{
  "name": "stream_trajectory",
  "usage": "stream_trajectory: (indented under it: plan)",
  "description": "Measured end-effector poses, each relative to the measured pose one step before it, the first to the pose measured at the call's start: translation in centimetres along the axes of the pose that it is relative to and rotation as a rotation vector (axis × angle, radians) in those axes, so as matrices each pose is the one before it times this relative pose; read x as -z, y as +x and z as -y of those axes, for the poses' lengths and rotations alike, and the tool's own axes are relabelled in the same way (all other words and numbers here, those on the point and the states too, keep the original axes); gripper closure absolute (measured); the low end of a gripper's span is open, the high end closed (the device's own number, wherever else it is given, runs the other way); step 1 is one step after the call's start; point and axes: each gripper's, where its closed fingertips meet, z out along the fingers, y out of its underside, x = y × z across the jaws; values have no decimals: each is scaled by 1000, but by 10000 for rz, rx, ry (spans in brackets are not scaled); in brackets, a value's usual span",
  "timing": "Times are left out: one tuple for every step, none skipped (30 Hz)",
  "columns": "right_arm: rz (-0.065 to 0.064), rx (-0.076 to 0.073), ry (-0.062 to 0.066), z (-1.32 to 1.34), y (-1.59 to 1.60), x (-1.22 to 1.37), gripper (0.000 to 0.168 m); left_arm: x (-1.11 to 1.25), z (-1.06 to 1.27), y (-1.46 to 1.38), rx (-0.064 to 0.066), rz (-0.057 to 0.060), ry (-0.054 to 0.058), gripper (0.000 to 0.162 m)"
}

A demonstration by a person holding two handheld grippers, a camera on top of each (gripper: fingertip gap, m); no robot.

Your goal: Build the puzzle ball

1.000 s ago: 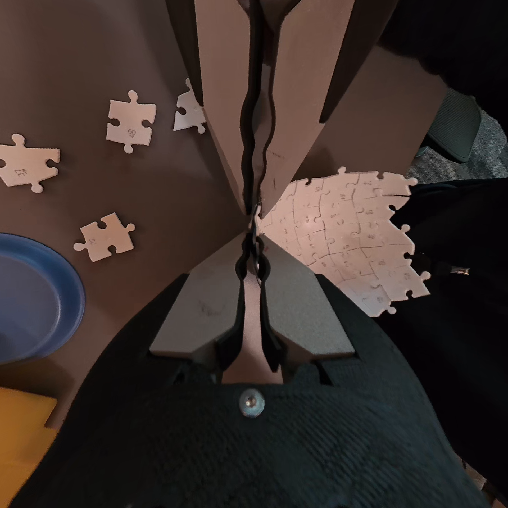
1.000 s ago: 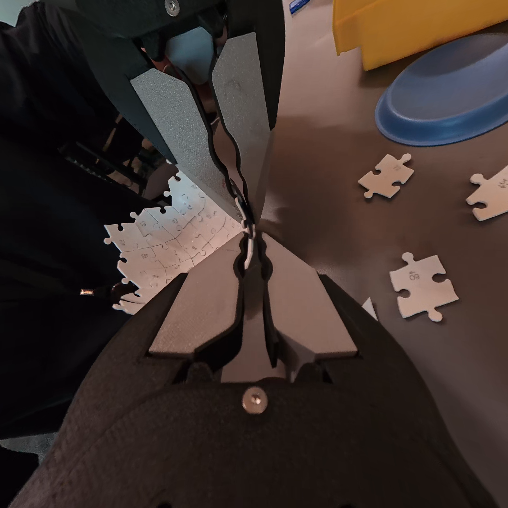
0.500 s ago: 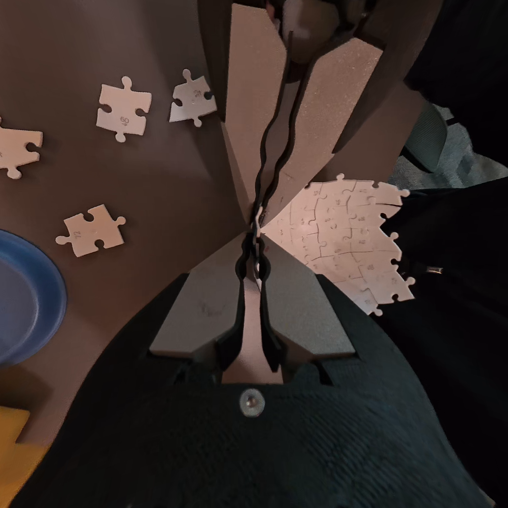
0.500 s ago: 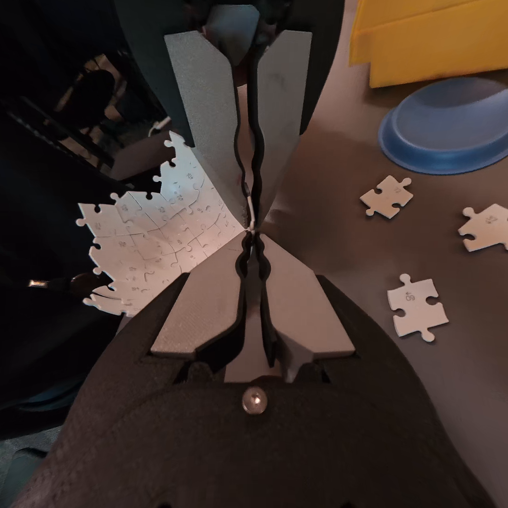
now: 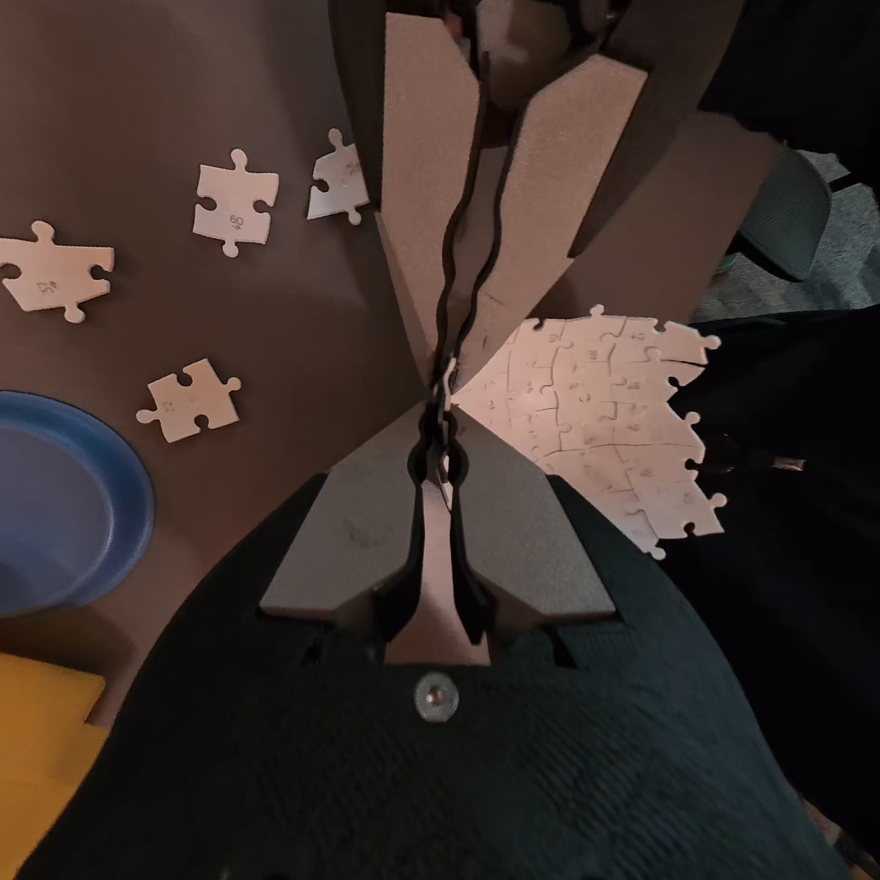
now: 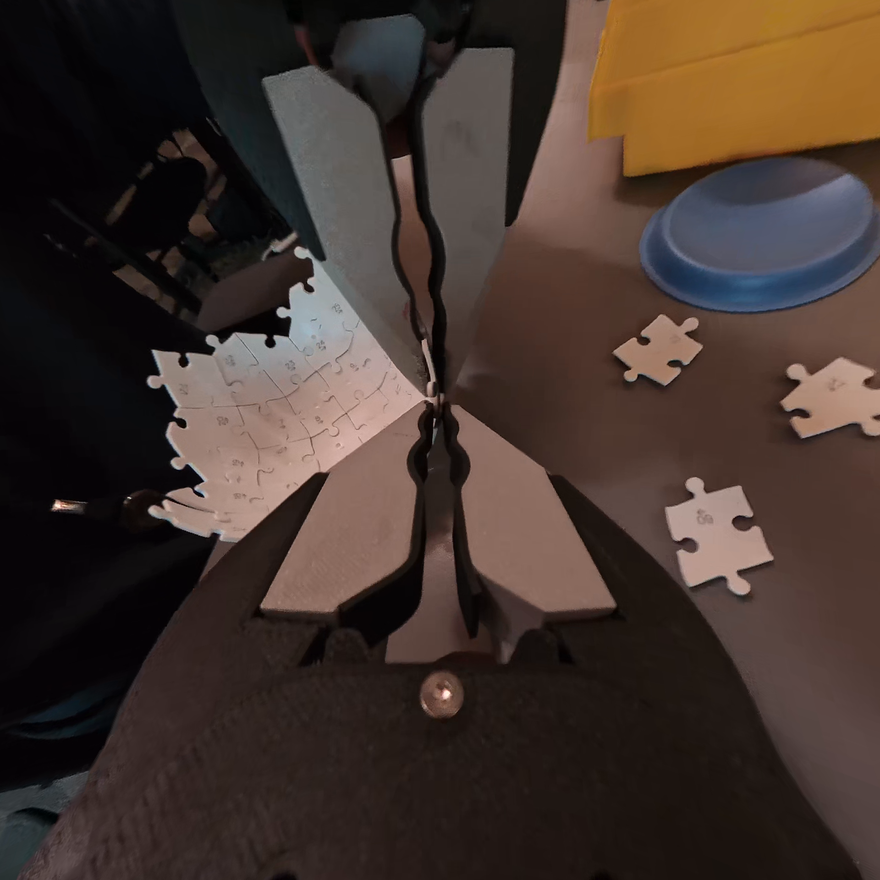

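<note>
Brown table (image 5: 143, 95), puzzle ball (image 5: 595, 419) edge hidden

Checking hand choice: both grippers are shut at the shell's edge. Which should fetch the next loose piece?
Probably the right gripper: a loose piece lies just beside its fingers, while the left gripper could hold the puzzle shell.

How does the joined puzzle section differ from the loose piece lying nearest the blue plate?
The joined puzzle section is many interlocked pieces forming a curved shell; the loose piece is single and flat. The section is held off the table edge, with the left gripper and right gripper both shut on its rim; the loose piece lies untouched on the table beside the blue plate. Both are pale, blank-side up, with small printed marks.
</note>
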Motion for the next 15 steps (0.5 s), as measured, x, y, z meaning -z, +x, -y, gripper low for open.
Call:
stream_trajectory:
  plan:
    - [210,-277,47,20,-87,-17,165,-26,-11,-106,-162,260,-52,162]
    - [168,-181,31,50,-105,-4,163,22,-27,27,-119,143,-73,162]
    - [2,20,12,56,-4,-2,163,65,8,45,-60,78,-36,162]
    - [-88,157,-27,27,-15,-6,163,50,3,4,-29,54,-19,162]
    - [-98,158,-68,0,-21,-17,163,26,-12,26,15,-4,-8,161]
    - [-103,125,-79,2,7,-37,163,24,-17,4,14,-9,-1,161]
    - [-90,113,-87,-36,23,-70,163,-6,-27,-10,12,3,-12,161]
    - [-81,123,-99,-43,21,-88,164,-31,-28,37,20,-20,-3,161]
    - [-67,113,-91,-60,12,-129,166,-24,66,118,-2,-51,44,161]
    - [-37,82,-100,-90,2,-173,166,-11,19,15,-9,19,-10,161]
    - [-31,46,-91,-85,30,-182,166,-13,29,-15,-33,50,2,162]
    - [11,17,-44,-55,-12,-137,166,-7,-26,-20,-11,37,-43,162]
    - [44,2,-20,-17,-58,-39,166,-18,-76,20,-18,6,-58,161]
    - [66,14,-11,-5,-99,40,166,11,-8,94,8,-55,4,161]
    - [45,17,23,41,-84,83,167,43,46,82,9,-52,42,161]
